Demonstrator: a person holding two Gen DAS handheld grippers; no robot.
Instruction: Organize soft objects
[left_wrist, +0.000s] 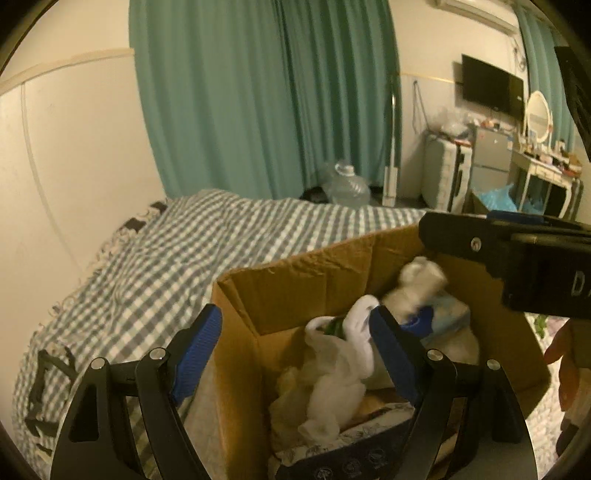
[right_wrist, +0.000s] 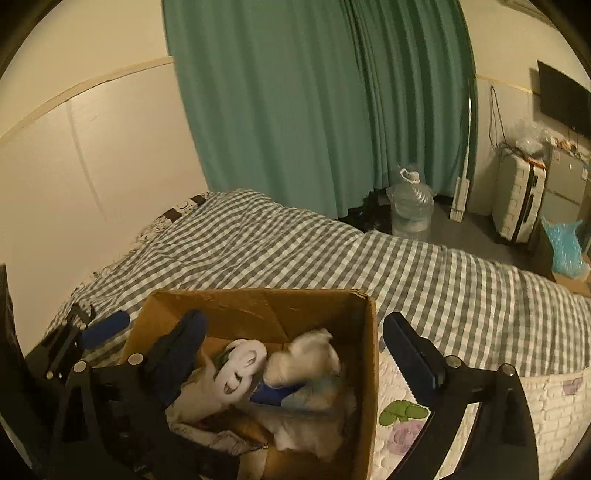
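Observation:
An open cardboard box (left_wrist: 295, 280) (right_wrist: 258, 310) stands on the bed, filled with soft things: a white sock (left_wrist: 360, 325) (right_wrist: 240, 369), a white plastic bag (left_wrist: 328, 373), a cream plush toy (left_wrist: 417, 288) (right_wrist: 303, 358), blurred as if in motion, and a pale blue tissue pack (left_wrist: 450, 314). My left gripper (left_wrist: 295, 350) is open, its jaws straddling the box's left wall, one finger inside. My right gripper (right_wrist: 291, 350) is open and empty above the box, straddling its right wall; it also shows in the left wrist view (left_wrist: 480, 243).
The bed has a grey checked cover (right_wrist: 332, 251) and a floral quilt (right_wrist: 406, 413) at the right. Behind it hang teal curtains (left_wrist: 258, 92). A water jug (right_wrist: 410, 206), a suitcase (right_wrist: 517, 203) and a cluttered desk (left_wrist: 546, 158) stand on the far side.

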